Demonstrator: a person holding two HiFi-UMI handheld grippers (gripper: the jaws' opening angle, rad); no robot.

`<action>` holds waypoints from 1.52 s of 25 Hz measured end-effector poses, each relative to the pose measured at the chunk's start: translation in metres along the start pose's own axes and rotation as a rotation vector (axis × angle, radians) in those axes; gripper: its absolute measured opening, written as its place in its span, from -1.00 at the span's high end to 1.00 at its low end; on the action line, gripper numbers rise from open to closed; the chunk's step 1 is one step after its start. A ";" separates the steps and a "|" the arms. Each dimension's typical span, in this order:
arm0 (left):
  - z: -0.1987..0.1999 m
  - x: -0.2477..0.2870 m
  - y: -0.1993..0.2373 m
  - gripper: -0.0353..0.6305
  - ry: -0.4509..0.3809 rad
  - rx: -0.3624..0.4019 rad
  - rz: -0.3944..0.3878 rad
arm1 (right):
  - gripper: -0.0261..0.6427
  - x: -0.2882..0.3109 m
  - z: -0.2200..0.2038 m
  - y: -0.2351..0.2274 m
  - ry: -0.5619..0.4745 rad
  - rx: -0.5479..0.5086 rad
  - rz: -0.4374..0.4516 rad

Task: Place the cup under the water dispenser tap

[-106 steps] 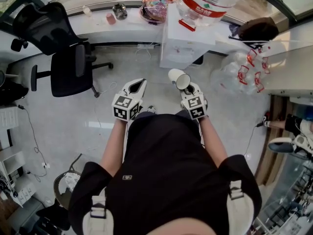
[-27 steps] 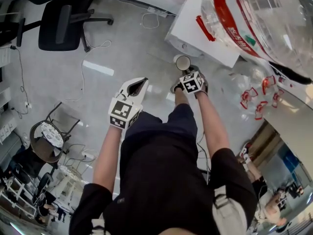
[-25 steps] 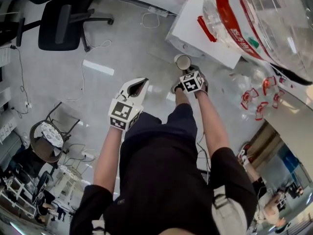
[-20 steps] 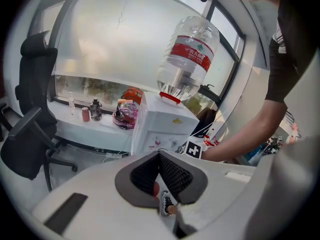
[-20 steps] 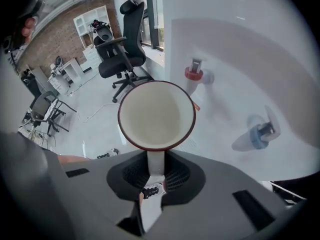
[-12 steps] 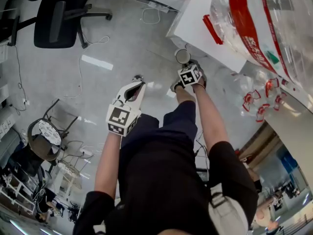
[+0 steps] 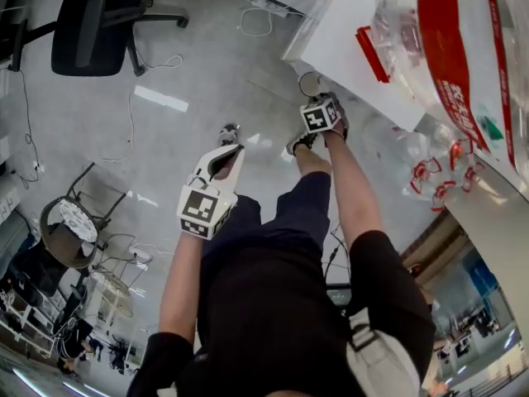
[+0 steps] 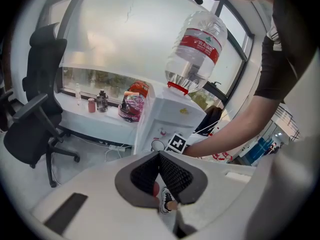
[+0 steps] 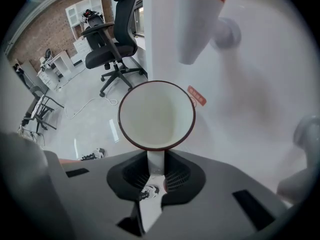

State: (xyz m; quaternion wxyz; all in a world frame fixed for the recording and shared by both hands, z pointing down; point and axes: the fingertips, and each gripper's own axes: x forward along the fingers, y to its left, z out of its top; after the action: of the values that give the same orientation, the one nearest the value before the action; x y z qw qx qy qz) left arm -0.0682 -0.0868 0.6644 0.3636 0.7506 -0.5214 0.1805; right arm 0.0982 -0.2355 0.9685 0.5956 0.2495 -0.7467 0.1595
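While our right gripper (image 9: 156, 160) pinches the white red-rimmed cup (image 9: 156, 115) by its handle, let's centre it under the red-topped tap (image 9: 196, 26).

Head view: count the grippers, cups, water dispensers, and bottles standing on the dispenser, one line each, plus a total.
Grippers: 2 (left gripper, right gripper)
Cup: 1
Water dispenser: 1
Water bottle on it: 1
Total: 5

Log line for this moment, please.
cup: empty, mouth up, near dispenser front | right gripper: shut on cup handle | left gripper: shut, empty
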 end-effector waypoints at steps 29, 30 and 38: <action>-0.025 0.000 0.011 0.91 0.021 -0.020 0.034 | 0.79 0.045 0.007 -0.011 -0.007 0.063 -0.051; -0.024 0.000 0.010 0.91 0.019 -0.019 0.034 | 0.79 0.045 0.007 -0.011 -0.007 0.058 -0.051; -0.024 0.000 0.008 0.91 0.023 -0.019 0.028 | 0.58 0.043 0.005 -0.008 -0.016 0.033 -0.060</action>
State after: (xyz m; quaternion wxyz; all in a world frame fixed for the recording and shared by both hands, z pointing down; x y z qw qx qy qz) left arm -0.0726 -0.0709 0.6834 0.3743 0.7376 -0.5292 0.1891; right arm 0.0914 -0.2523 1.0083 0.5900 0.2830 -0.7407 0.1519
